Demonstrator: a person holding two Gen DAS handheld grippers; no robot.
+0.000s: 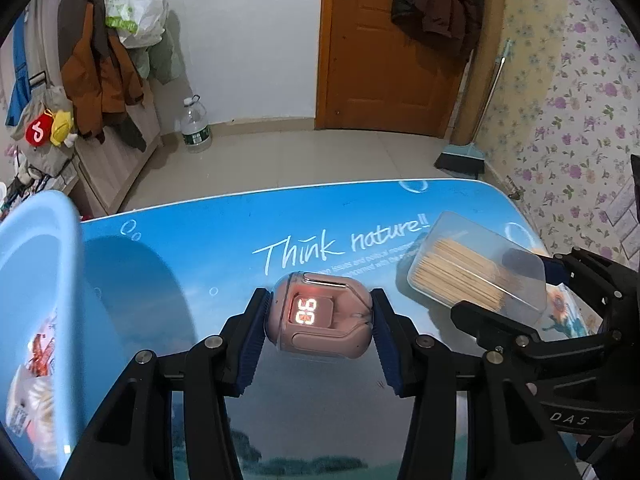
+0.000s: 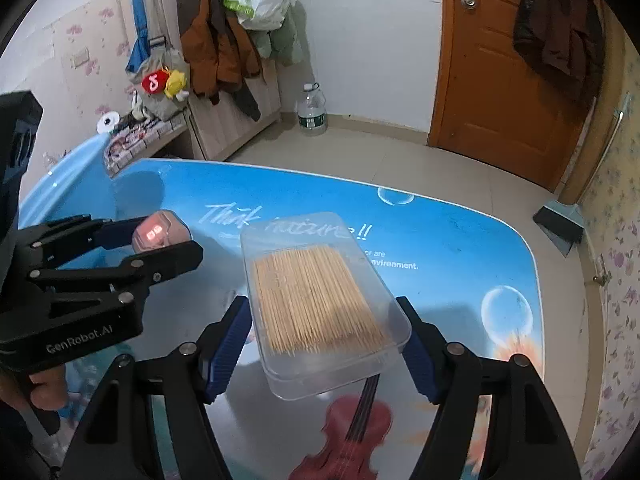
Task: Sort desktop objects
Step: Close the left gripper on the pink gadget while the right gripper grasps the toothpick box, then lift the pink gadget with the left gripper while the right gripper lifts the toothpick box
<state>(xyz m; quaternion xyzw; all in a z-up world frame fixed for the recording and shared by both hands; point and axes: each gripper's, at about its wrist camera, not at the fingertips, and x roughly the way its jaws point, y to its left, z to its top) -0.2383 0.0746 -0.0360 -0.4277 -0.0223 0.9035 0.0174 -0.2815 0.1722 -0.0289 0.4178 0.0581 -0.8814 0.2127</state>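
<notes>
Blue plastic fills the far left: a basin whose rim reaches over the worktop, likely where the sorted things go. Just right of it, the left gripper has its jaws pinching a pink earbud case by its two ends, apparently lifted clear of the worktop; its lit display faces up and its long axis runs across the jaws. Further right, the right gripper has its jaws pinching a clear toothpick box by its long sides, so the box and its sticks point away from the hand, seemingly raised, ready to carry leftward.
</notes>
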